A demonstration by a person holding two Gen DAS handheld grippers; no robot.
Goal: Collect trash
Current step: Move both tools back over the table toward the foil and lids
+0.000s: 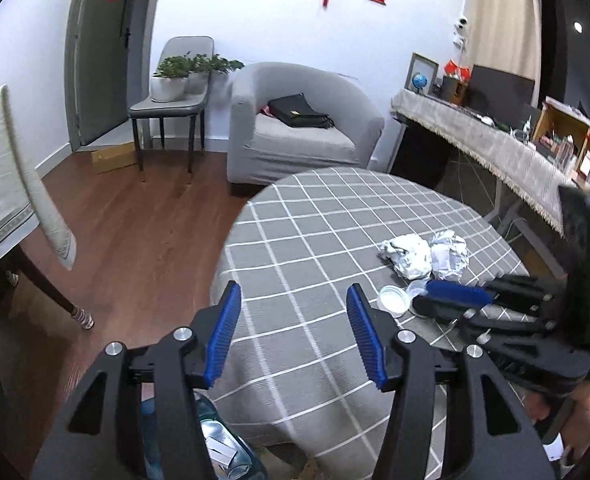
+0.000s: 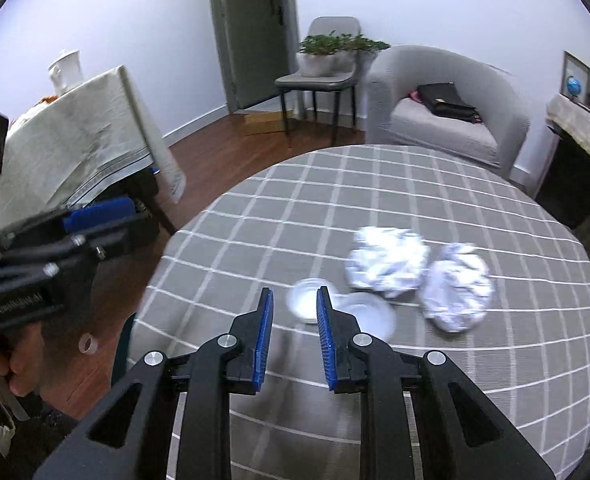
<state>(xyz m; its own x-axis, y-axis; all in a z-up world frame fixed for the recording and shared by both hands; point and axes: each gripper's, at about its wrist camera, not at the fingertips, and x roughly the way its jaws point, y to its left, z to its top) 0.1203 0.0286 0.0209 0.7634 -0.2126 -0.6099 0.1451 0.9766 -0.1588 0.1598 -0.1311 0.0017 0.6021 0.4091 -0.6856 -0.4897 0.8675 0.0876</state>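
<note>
Both claws, left (image 1: pixel 293 296) and right (image 2: pixel 294 300), gape empty above two crumpled papers (image 2: pixel 387 266) and two lids (image 2: pixel 309 300).

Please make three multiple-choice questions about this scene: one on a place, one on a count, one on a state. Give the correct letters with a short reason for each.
1. Where does the black bag lie?
A. on the armchair
B. on the round table
C. on the floor

2. How many crumpled paper balls are on the checked table?
A. one
B. two
C. four

3. What is between the left tongs' fingers?
A. a paper ball
B. a plastic lid
C. nothing

Answers:
1 A: the bag rests on the grey seat cushion.
2 B: one ball and a second ball lie side by side.
3 C: the blue pads stand apart with only tablecloth seen between them.
</note>
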